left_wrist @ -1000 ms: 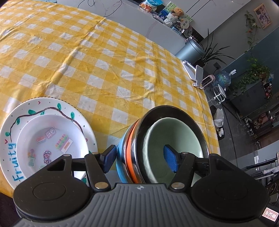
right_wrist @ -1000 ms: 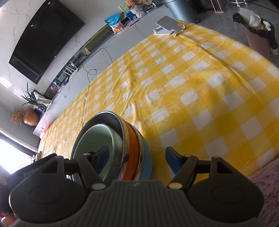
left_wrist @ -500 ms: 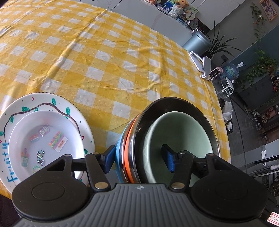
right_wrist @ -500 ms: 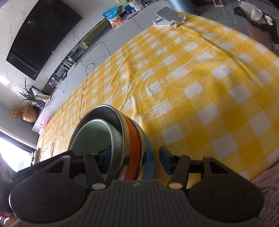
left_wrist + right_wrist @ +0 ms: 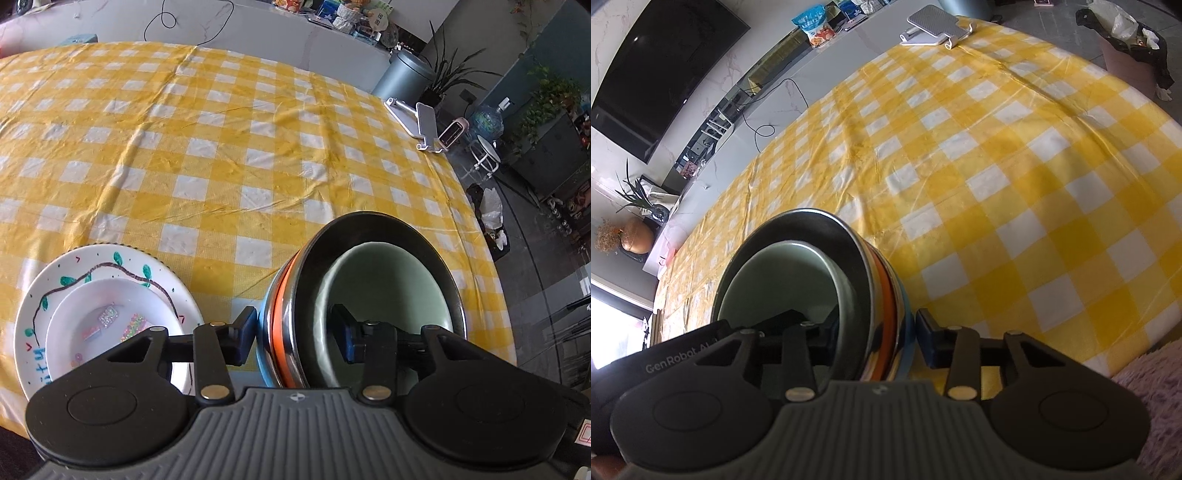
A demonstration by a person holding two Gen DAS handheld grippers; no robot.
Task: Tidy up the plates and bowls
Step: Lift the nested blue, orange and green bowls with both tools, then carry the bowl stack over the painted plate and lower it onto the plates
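Both claws have just been closing across the wall of the nested bowl stack (image 5: 369, 295), one from each side. We have the left claw (image 5: 295, 338) straddling the stack's rim, outer pad at the blue base, inner pad inside the pale green bowl (image 5: 384, 291); whether the pads press yet, we cannot tell. Our right claw (image 5: 875, 332) does the same on the opposite side, its outer pad right against the blue bowl, though real pinch is unclear. The stack sits near the counter's (image 5: 221, 147) front edge, just beside the stacked white plates (image 5: 99, 306). Two grips, we judge, steady a heavy, slippery stack for moving it whole.
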